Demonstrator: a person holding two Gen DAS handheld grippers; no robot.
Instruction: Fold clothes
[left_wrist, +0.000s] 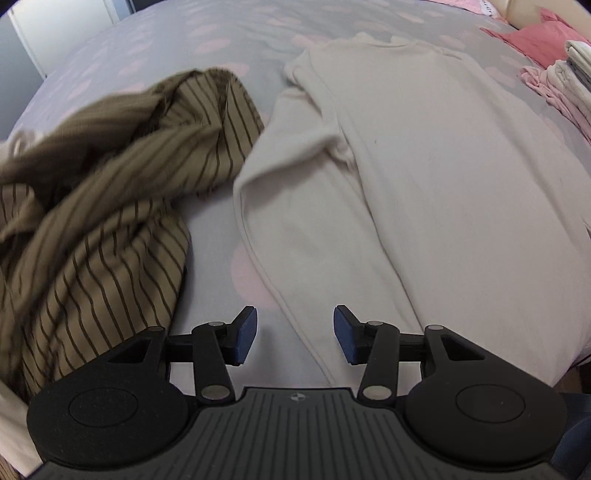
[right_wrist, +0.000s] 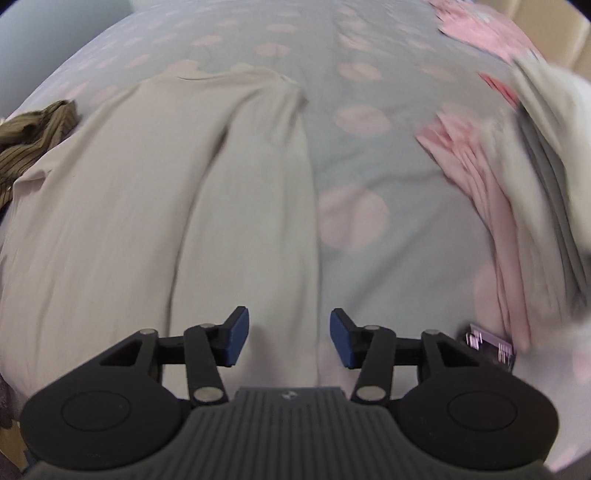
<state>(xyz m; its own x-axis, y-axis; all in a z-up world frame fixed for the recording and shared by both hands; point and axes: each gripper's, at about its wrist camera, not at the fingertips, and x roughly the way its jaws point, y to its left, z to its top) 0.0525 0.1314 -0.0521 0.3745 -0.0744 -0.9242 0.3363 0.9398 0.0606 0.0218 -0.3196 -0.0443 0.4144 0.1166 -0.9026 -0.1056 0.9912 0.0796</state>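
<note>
With the left tool (left_wrist: 294, 335) and right tool (right_wrist: 289, 338) both released and empty, a shallow pinch could miss the flat cream long-sleeved cotton top (left_wrist: 424, 177) and bunch its sleeves unevenly.

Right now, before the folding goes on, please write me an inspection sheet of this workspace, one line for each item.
Surface: grey bedsheet with pink spots, mostly covered by clothes.
Job's things: cream long-sleeved top lying flat, both sleeves laid along the body.
Clutter: crumpled brown striped garment to its left; stack of folded pink and white clothes to its right; small dark printed item, too blurred to name.
Grippers: left tool open, over the top's left edge; right tool open, over its right edge; neither holds anything.
Cables: nothing seen.
Surroundings: pale wall or cupboard beyond the bed.
</note>
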